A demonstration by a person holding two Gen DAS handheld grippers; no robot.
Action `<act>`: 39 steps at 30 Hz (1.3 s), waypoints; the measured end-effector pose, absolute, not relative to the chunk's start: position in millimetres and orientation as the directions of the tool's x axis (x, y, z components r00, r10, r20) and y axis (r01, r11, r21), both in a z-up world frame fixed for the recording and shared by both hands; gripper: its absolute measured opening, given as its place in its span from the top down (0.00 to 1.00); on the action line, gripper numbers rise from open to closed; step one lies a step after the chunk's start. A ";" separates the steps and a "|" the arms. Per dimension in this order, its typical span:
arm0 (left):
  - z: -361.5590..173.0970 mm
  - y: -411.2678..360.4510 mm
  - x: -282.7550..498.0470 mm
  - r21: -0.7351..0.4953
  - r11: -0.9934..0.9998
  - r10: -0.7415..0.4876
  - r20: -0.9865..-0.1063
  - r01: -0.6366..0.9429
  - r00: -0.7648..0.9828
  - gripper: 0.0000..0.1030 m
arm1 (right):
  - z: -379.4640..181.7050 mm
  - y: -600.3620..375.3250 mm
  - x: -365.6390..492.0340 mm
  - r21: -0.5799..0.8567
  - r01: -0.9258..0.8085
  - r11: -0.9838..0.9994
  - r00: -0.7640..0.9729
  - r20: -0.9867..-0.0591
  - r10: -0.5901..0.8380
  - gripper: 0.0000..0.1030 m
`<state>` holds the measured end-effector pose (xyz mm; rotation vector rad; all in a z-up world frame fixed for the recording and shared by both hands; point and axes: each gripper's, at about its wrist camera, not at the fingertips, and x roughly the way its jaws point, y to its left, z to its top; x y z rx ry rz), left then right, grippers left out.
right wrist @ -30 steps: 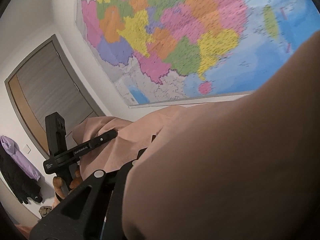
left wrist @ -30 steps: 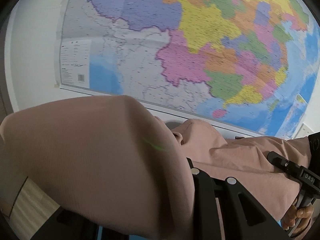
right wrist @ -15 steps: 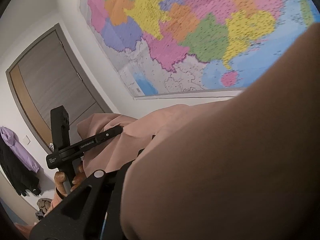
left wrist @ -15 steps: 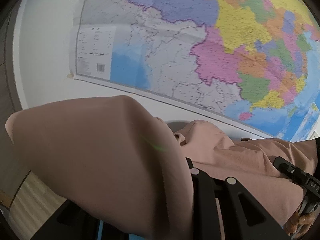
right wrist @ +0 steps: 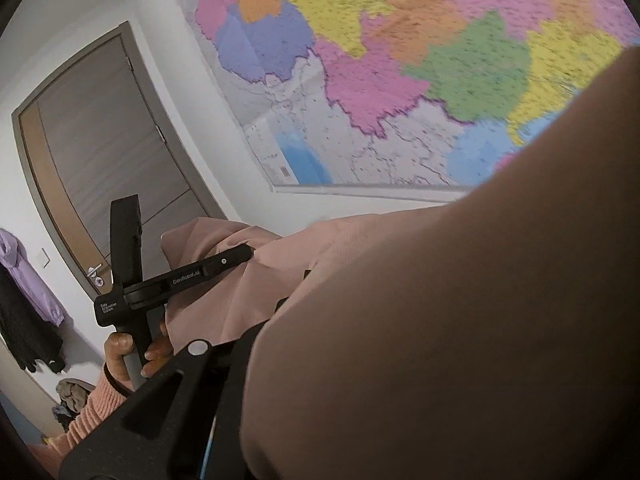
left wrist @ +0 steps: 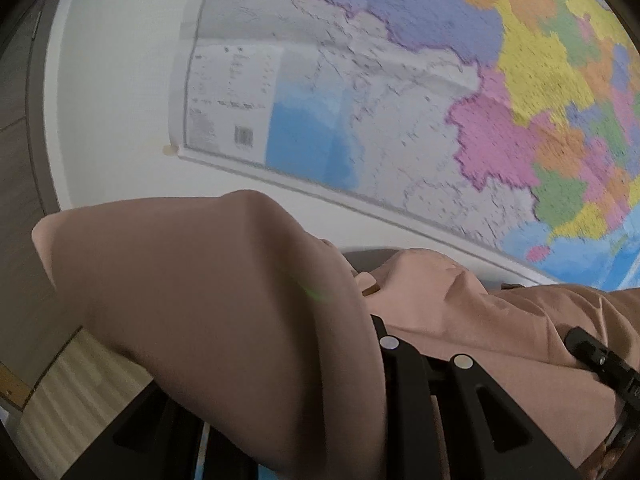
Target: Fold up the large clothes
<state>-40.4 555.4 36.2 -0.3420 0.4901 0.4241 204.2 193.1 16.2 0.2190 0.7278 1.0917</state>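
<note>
Folding looks barely begun: we hold the pink garment (left wrist: 208, 300) up in the air between us, bunched, no crease laid yet. Our left gripper (right wrist: 244, 254) pinches one edge; our right gripper (left wrist: 576, 338) seems clamped on the other, though cloth hides its tips. Far behind hang a wall map (left wrist: 400, 100) and a door (right wrist: 100, 152); draped fabric blocks both views.

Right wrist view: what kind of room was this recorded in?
Probably a room in a home, perhaps a bedroom or study. A large colored wall map hangs beside a wooden door, with a purple jacket hung on the wall and a pile of clothes on the floor.
</note>
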 end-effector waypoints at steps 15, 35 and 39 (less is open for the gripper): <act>-82.7 610.1 -31.7 -0.244 0.768 0.283 -0.701 -0.593 0.655 0.79 | -100.2 201.6 214.4 0.636 -0.619 0.461 0.022 -0.572 0.820 0.71; -74.4 624.2 -21.7 -0.225 0.772 0.292 -0.704 -0.594 0.647 0.78 | -123.4 175.6 188.8 0.706 -0.547 0.450 0.007 -0.533 0.846 0.88; -96.5 622.8 -26.7 -0.160 0.764 0.326 -0.740 -0.625 0.588 0.52 | -161.6 195.5 157.2 0.676 -0.523 0.519 -0.030 -0.623 0.782 0.72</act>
